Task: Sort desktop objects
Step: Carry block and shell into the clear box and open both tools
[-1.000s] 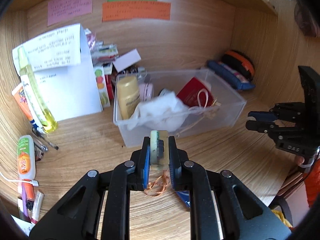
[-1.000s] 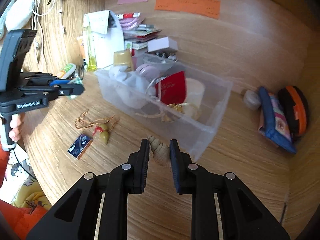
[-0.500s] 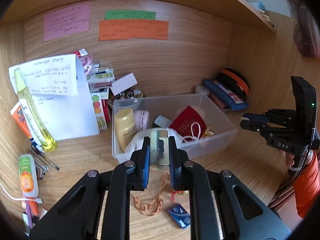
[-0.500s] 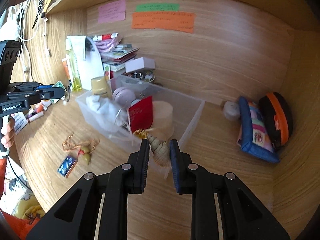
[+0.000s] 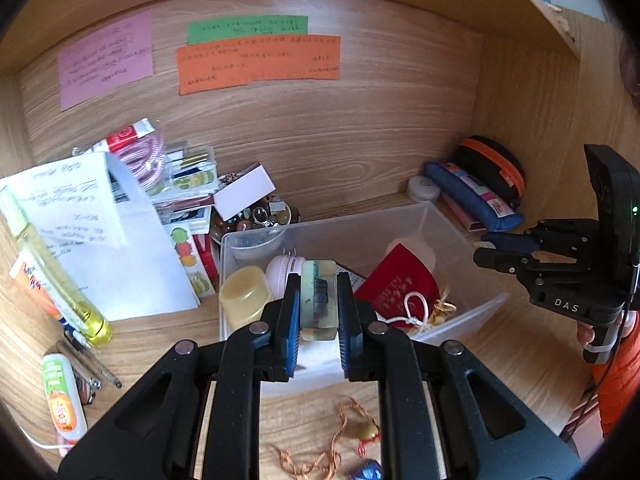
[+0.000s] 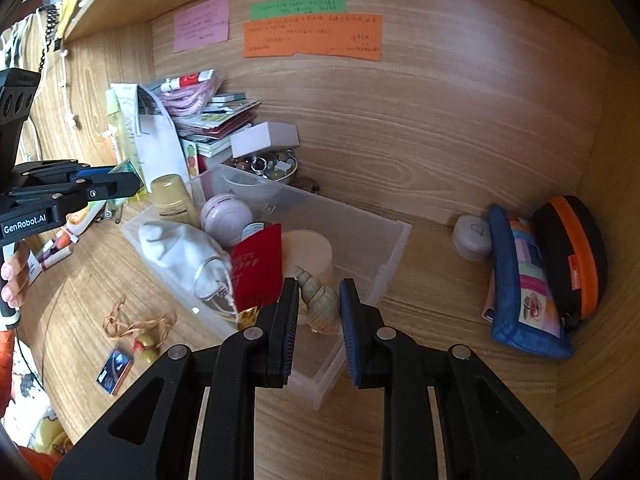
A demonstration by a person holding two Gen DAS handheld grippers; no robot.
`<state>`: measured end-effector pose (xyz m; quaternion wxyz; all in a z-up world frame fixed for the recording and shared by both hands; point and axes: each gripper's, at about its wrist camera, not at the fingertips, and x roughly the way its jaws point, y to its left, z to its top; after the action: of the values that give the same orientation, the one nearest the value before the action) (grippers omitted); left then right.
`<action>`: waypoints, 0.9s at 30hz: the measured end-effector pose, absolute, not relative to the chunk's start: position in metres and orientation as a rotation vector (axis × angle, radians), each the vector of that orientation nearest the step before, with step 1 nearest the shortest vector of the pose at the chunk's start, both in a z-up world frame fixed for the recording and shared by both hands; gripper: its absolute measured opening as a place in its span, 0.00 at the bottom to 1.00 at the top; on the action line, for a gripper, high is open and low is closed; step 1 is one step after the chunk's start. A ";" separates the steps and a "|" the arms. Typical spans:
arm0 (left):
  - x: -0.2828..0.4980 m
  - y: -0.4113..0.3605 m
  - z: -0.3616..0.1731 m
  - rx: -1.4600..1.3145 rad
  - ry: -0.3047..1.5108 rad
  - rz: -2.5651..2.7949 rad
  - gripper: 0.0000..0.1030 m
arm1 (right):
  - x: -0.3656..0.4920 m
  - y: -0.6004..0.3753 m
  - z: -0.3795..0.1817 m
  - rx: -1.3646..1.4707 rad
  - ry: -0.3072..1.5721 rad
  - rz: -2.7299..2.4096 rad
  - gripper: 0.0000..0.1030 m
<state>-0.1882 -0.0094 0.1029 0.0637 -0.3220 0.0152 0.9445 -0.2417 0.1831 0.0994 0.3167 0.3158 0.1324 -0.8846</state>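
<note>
My left gripper [image 5: 319,312] is shut on a pale translucent block with a dark inlay [image 5: 318,304] and holds it above the near end of the clear plastic bin [image 5: 452,228]. My right gripper [image 6: 319,308] is shut on a spiral seashell [image 6: 318,300] and holds it over the bin's [image 6: 384,240] right end. The bin holds a yellow jar [image 5: 244,298], a pink round case [image 6: 226,218], a white cloth [image 6: 176,244] and a red pouch [image 6: 258,266]. A gourd charm on a brown cord [image 6: 140,334] and a small blue box [image 6: 114,370] lie on the desk.
Papers, booklets and a white box [image 6: 264,138] are stacked at the back left with a bowl of trinkets [image 6: 268,166]. A yellow bottle [image 5: 56,276] and tubes lie left. A blue pouch [image 6: 524,284], an orange-black case [image 6: 576,252] and a round white tin [image 6: 472,236] sit right.
Both grippers have risen and moved forward over the bin with their objects still held. The charm and blue box now lie behind and below them.
</note>
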 end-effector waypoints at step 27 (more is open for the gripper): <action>-0.274 0.012 0.047 -1.221 0.098 2.773 0.15 | -0.313 0.152 0.078 0.926 0.391 -2.304 0.18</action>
<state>-0.2744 0.0117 0.0468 0.0552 -0.4021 0.0323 0.9134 -0.3132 0.1522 0.0783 0.3088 0.3505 0.1479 -0.8717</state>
